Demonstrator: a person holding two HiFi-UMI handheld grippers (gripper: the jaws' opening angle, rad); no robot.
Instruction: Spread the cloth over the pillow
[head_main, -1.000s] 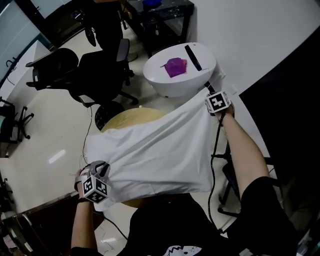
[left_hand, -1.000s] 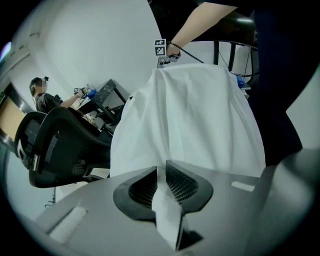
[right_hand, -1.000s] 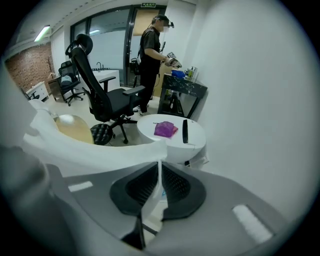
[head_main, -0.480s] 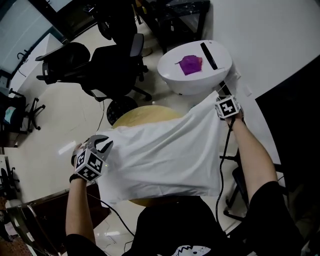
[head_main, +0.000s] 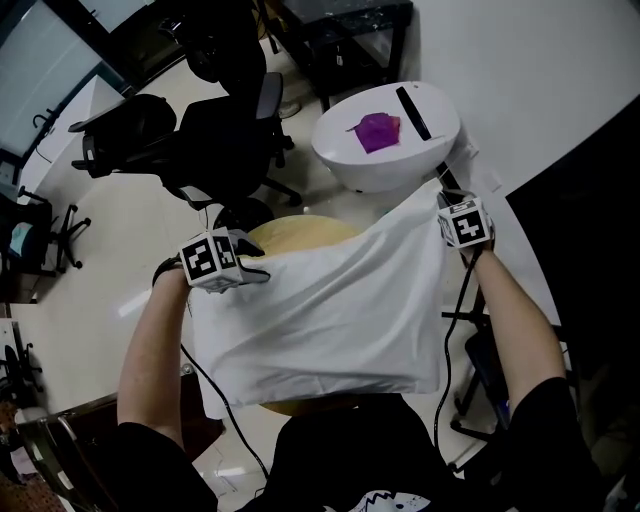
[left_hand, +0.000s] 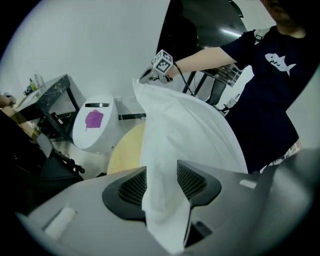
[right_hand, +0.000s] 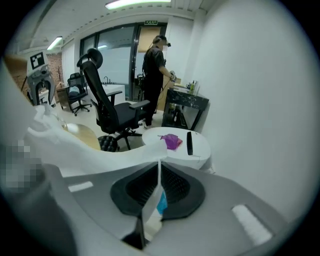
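Your left gripper (left_hand: 161, 181) has swung from the near left corner up and away to the far left side of the white cloth (head_main: 330, 310). Its jaws have just been opening and now stand apart, with a fold of the cloth hanging loose between the pads rather than pinched. Your right gripper (right_hand: 159, 186) has hardly shifted. It is clamped narrow on a thin edge of the same cloth at the far right corner and holds that corner raised. Between the two grippers the cloth sags in a shallow hammock over the round yellow top (head_main: 300, 232), with its near edge drooping toward your body. Whether that top is the pillow itself or only what the pillow lies on cannot be told from here. Beyond it stand a white round stand (head_main: 345, 165) with a purple object (head_main: 377, 130) on it, and a black office chair (head_main: 225, 130). The cloth looks thin, light and limp. It will probably fold wherever it is not pulled taut and could slide out of an open jaw under its own weight. Hold it by the hem at two corners of one edge and keep gentle tension between your hands. It should not be fragile, but it looks likely to bunch.
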